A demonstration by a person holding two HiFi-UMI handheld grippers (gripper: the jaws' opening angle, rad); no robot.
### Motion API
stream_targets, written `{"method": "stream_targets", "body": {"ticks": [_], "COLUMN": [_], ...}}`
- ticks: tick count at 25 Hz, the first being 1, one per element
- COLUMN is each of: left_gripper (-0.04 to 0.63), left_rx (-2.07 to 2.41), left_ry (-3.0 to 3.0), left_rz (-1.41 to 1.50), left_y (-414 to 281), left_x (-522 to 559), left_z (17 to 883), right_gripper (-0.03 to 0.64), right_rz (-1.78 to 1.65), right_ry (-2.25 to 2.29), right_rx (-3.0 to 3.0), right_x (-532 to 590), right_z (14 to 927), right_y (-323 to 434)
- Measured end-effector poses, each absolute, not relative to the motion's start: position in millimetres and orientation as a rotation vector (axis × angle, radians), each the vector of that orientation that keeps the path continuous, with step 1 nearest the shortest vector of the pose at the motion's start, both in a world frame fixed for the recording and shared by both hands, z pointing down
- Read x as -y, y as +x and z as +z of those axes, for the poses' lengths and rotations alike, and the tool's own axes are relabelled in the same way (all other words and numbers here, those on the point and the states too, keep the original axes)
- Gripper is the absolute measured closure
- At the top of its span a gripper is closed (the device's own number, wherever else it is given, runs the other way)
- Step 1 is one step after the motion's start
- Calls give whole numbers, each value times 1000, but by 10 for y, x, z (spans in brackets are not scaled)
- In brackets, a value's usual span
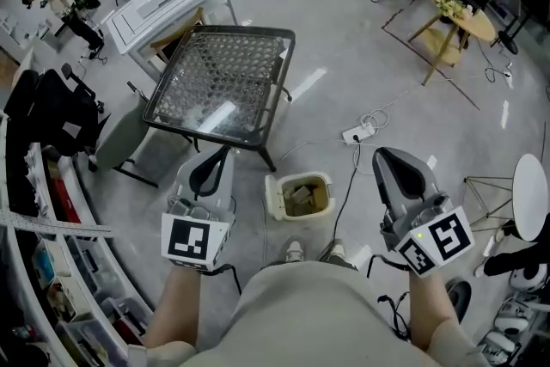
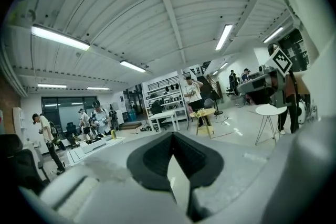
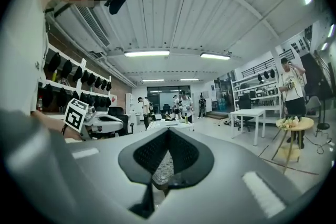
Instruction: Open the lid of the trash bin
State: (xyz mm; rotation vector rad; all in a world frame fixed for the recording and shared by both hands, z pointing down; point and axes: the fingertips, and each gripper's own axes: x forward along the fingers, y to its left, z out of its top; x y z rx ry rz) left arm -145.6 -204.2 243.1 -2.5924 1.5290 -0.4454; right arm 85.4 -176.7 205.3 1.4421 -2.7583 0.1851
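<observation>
A small cream trash bin (image 1: 301,196) stands on the floor just ahead of the person's shoes. Its inside shows from above, with brownish contents. Its lid (image 1: 273,198) appears tipped up along the bin's left side. My left gripper (image 1: 214,159) hangs left of the bin, well above it, jaws together and holding nothing. My right gripper (image 1: 388,159) is to the bin's right, also raised and shut on nothing. Both gripper views look out level across the room. The left gripper (image 2: 172,135) and the right gripper (image 3: 168,132) show their black pads meeting at the tip. Neither of these views shows the bin.
A glass-topped metal table (image 1: 225,83) stands just beyond the left gripper. A power strip (image 1: 359,133) and its cable lie on the floor behind the bin. A white round side table (image 1: 531,195) is at the right, shelving (image 1: 51,271) at the left.
</observation>
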Motion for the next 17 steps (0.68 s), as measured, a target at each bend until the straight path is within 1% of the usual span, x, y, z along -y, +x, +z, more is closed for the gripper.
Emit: {"method": "stream_targets", "body": {"ticks": [17], "left_gripper": [594], "left_rx": [-1496], "left_ry": [-2607], "left_rz": [-409], "left_y": [-1410], "left_x": [1981], "left_z": [2145], "right_gripper": [615], "right_rz": [114], "right_ry": [1439], "right_rx": [2790], "right_x": [1774], "right_z": [1769], "right_y": [847]}}
